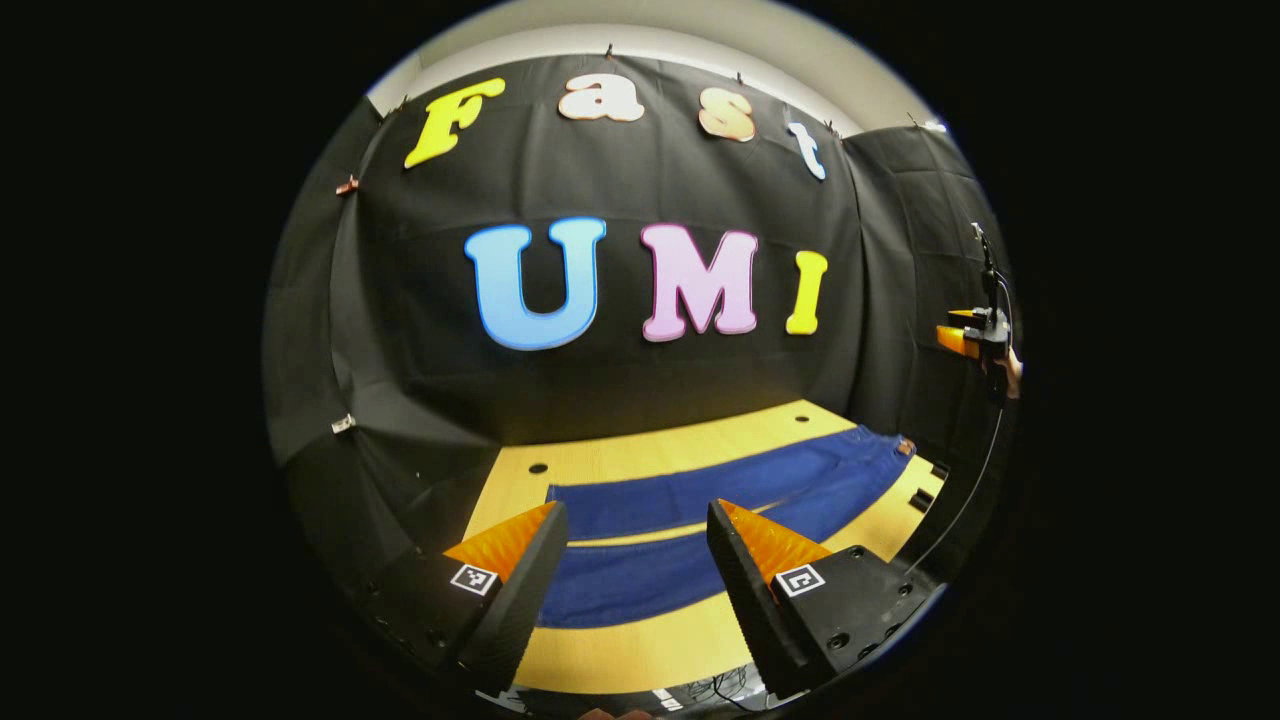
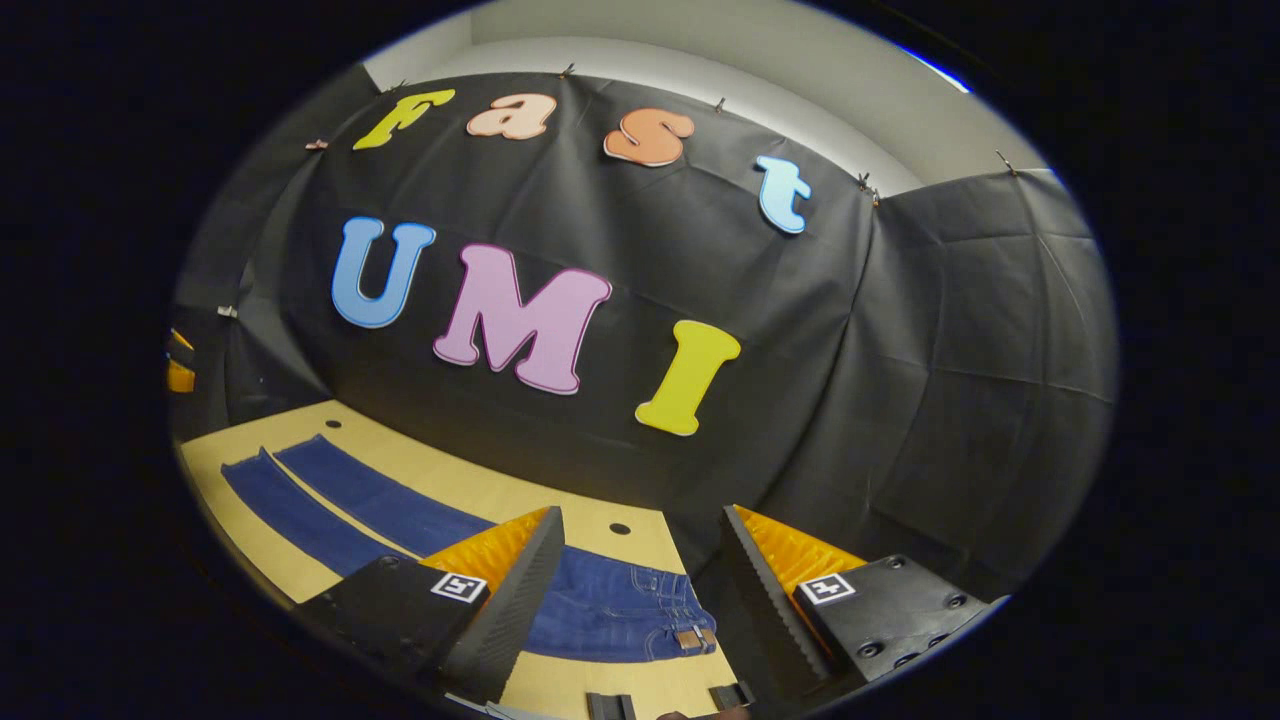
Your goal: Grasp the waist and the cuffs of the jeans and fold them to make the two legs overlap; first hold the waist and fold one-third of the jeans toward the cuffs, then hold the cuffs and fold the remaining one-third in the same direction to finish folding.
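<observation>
Both the left hand-held gripper and right hand-held gripper hover wide open, holding nothing, above the dark blue jeans lying flat lengthwise across the wooden counter, 2 legs slightly parted, waist beneath the right one.

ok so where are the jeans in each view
Left gripper view: jeans lie flat across the lower middle, beyond the open left gripper, waist far right.
Right gripper view: lower left, legs running left, waist between the open right gripper fingers.
Shared landmark: the wooden table.
</observation>
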